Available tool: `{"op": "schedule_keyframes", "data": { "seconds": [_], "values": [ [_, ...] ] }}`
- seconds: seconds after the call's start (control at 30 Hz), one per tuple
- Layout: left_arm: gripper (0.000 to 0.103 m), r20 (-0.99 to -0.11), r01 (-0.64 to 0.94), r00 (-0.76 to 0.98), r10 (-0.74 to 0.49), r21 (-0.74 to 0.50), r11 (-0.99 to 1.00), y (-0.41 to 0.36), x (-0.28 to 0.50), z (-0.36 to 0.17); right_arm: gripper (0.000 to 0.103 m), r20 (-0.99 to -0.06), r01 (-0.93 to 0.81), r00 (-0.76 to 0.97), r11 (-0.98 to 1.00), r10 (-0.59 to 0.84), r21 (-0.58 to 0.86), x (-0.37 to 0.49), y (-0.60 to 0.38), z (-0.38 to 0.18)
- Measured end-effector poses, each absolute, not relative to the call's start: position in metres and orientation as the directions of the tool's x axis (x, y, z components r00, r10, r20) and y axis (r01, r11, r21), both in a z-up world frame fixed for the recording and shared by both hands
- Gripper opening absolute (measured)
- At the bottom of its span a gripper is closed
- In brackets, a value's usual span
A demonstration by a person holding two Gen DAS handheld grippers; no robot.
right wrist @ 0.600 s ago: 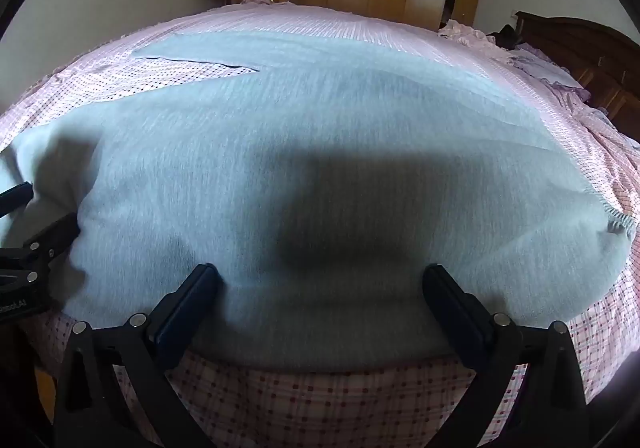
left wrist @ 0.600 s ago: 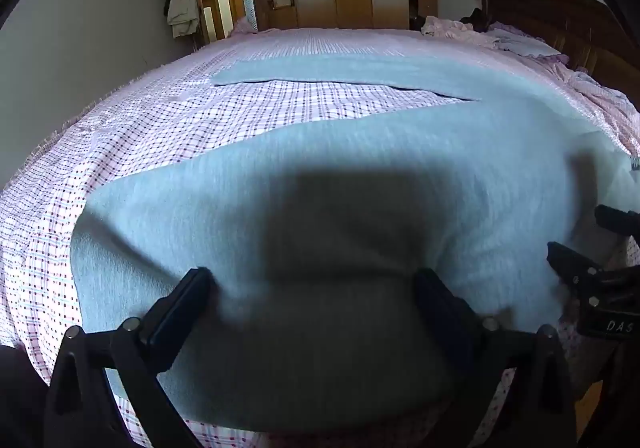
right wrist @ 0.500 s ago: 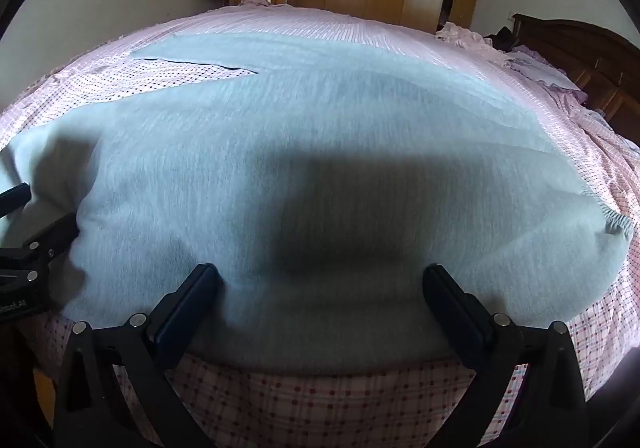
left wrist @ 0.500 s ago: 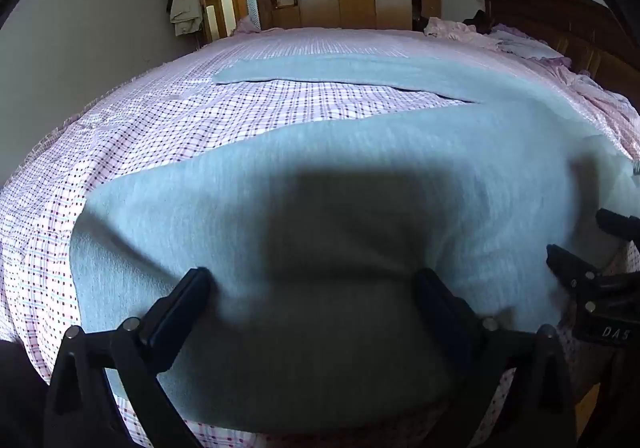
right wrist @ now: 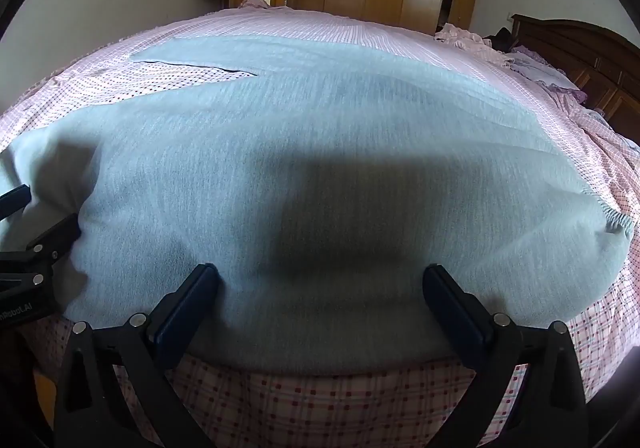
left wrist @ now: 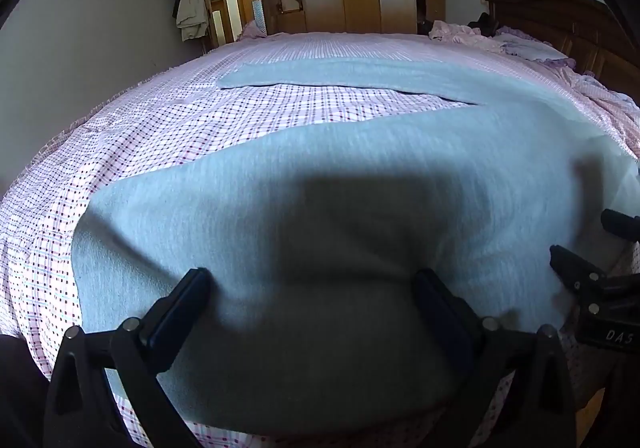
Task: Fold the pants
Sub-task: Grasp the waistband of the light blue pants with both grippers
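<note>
pants [left wrist: 360, 183] flat on bed [left wrist: 160, 135] | near edge between both grippers' spread fingers [right wrist: 192, 300]

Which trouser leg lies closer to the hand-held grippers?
The near leg, spread right in front of the left hand-held gripper; the far leg lies beyond a strip of checked sheet.

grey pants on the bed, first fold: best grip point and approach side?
Grip the near long edge of the grey pants, at the bed's front: left gripper on the near leg, right gripper toward the waistband. Come in low from the near side. Both are open there, and the legs lie splayed, so that edge probably lifts over the far leg.
</note>
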State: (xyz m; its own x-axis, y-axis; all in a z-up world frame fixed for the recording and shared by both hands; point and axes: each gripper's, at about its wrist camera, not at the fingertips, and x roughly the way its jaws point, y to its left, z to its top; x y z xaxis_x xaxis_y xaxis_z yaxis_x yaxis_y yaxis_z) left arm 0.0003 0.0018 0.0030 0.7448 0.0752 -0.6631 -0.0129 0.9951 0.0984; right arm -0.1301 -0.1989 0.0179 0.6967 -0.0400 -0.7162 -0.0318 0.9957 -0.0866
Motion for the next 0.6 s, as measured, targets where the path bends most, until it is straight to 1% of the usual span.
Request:
{"op": "schedule_keyframes", "data": {
  "seconds": [0.6],
  "values": [
    [0.103,-0.658,-0.015,0.748,0.084,0.110,0.994,-0.0061,-0.0029,0.0031,0.099,-0.716,-0.031,0.697,0.996,-0.041,-0.088,-0.1296,-0.1976,0.0169]
  ]
}}
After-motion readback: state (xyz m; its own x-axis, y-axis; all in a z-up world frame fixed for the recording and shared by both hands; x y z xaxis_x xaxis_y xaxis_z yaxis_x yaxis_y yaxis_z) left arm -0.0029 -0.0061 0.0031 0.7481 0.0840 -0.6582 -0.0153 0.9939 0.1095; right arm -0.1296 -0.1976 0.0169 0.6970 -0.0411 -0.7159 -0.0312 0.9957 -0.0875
